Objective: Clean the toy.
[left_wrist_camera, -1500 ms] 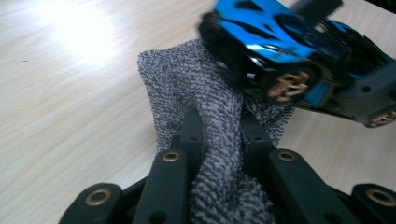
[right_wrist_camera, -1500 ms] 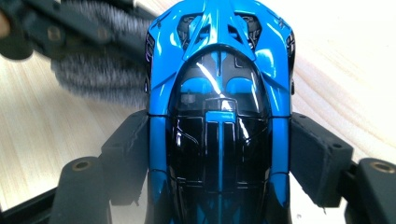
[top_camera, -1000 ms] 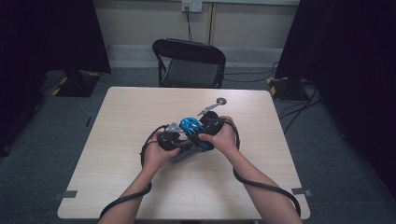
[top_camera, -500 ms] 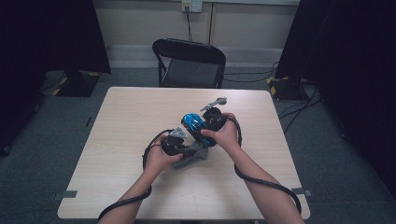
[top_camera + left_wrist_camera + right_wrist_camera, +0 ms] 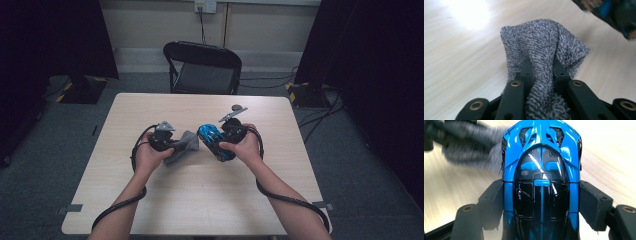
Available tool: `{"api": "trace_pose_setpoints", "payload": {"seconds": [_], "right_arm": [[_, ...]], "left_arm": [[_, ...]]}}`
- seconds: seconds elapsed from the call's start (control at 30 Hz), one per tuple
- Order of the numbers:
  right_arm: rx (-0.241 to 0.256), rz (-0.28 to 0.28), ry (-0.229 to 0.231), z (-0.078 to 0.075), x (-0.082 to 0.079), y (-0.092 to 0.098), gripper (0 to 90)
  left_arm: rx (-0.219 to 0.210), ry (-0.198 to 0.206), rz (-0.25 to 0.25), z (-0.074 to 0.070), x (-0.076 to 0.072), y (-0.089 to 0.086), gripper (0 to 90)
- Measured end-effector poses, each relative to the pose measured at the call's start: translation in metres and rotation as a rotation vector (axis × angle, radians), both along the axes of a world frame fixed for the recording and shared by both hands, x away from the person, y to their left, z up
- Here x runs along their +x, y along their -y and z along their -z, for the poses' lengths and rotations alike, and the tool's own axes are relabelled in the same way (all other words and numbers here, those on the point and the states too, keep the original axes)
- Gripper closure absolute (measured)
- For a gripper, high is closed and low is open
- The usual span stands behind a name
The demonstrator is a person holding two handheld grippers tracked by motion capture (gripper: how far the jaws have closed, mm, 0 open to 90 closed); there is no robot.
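High view: left tongs (image 5: 172,143) with cloth (image 5: 184,145) have drawn back off the car (image 5: 214,141), now just apart over mid-table (image 5: 150,200); left gripper view: jaws clenched on cloth (image 5: 541,62); right gripper view: right tongs (image 5: 541,202) clamp car (image 5: 541,170) — wipe stroke likely finished.
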State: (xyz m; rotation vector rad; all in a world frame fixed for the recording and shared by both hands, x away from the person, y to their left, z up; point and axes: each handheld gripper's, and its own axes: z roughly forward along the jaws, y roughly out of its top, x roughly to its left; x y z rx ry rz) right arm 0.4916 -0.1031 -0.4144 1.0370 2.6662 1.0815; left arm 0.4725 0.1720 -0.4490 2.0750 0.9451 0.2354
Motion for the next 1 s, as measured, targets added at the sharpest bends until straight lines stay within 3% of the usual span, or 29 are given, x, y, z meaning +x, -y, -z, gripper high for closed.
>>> {"api": "trace_pose_setpoints", "payload": {"seconds": [0.17, 0.37, 0.53, 1.0], "right_arm": [[0.003, -0.017, -0.009, 0.005, -0.007, -0.001, 28.4], [0.0, -0.033, -0.004, 0.006, -0.012, -0.004, 28.3], [-0.001, -0.034, -0.006, 0.006, -0.013, -0.008, 28.4], [-0.004, -0.016, -0.007, 0.005, -0.007, -0.011, 28.4]], "left_arm": [[-0.008, 0.018, -0.038, -0.002, 0.008, -0.005, 75.6], [-0.017, 0.028, -0.044, -0.003, 0.013, 0.001, 75.6], [-0.068, 0.034, 0.0, 0.0, 0.011, 0.014, 75.7], [-0.087, 0.027, 0.065, 0.008, 0.002, 0.034, 75.7]]}}
